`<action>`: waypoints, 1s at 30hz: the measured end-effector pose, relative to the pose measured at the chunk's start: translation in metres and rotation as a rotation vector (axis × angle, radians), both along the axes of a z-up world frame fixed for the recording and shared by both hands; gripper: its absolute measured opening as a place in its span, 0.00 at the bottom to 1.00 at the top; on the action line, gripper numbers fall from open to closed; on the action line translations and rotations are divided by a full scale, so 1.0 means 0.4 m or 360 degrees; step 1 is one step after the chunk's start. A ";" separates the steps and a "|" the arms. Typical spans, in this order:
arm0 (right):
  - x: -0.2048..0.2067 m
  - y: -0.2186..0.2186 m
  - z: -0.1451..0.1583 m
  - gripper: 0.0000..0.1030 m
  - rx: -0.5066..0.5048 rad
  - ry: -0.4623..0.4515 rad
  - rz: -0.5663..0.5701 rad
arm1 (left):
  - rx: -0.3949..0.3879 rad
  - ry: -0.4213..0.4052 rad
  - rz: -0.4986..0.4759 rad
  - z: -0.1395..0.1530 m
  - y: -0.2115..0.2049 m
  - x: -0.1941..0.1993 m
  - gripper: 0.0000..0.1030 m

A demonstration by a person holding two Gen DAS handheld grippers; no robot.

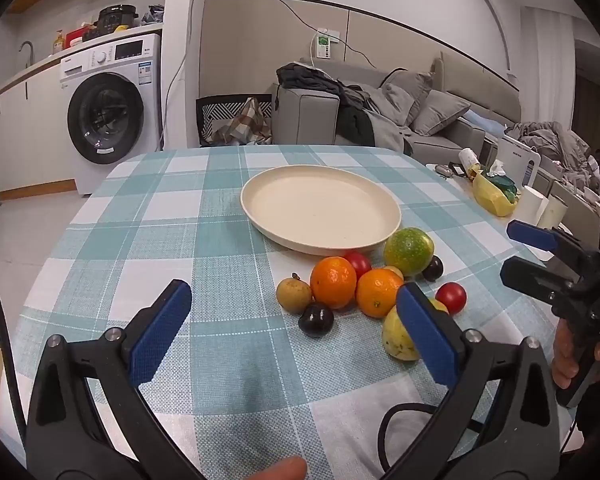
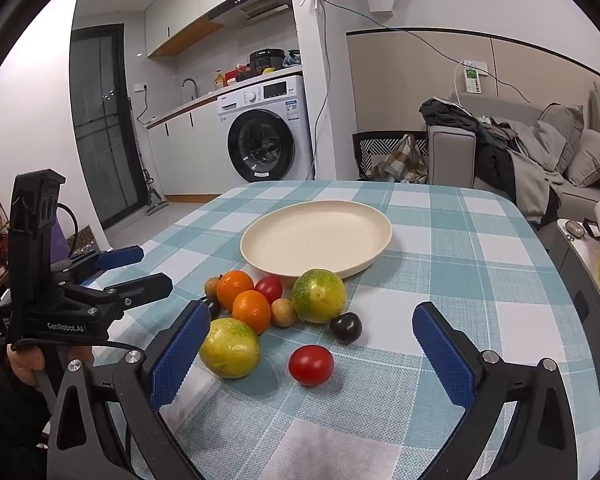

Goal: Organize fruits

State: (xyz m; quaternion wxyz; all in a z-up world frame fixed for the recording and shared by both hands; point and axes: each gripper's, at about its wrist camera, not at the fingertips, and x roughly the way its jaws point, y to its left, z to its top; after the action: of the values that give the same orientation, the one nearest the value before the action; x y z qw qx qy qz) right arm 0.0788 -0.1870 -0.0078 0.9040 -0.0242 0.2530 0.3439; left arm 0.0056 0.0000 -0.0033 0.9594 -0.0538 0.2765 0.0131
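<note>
table (image 2: 460, 264) w/ checked cloth | plate (image 2: 260, 246) mid-table, bare | fruit pile just in front of plate: two green-yellow fruits (image 2: 319, 295), two oranges (image 2: 251, 311), red tomatoes (image 2: 311, 365), dark plums (image 2: 346, 327) | left gripper (image 1: 294, 330) fingers wide apart, holding nothing | right gripper (image 2: 310, 354) same, tomato between but untouched

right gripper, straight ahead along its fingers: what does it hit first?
Most likely the red tomato, which lies between the open right gripper fingers, nearest the camera. The yellow-green fruit sits beside the left finger; depth is uncertain.

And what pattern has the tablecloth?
Teal-and-white checks on the tablecloth, clearest in the right wrist view.
</note>
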 end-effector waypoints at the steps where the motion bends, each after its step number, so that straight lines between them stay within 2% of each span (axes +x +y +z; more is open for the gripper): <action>1: -0.005 -0.005 -0.005 1.00 -0.0004 -0.0005 0.0003 | 0.0001 -0.0001 0.0001 -0.001 0.001 0.001 0.99; 30: -0.007 0.002 -0.006 1.00 -0.0019 -0.0011 0.0004 | 0.0010 -0.0004 -0.0002 0.001 -0.001 -0.001 0.99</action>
State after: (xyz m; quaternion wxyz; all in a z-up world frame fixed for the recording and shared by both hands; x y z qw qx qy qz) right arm 0.0761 -0.1860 -0.0100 0.9042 -0.0312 0.2518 0.3435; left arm 0.0053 -0.0006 -0.0030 0.9599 -0.0506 0.2753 0.0132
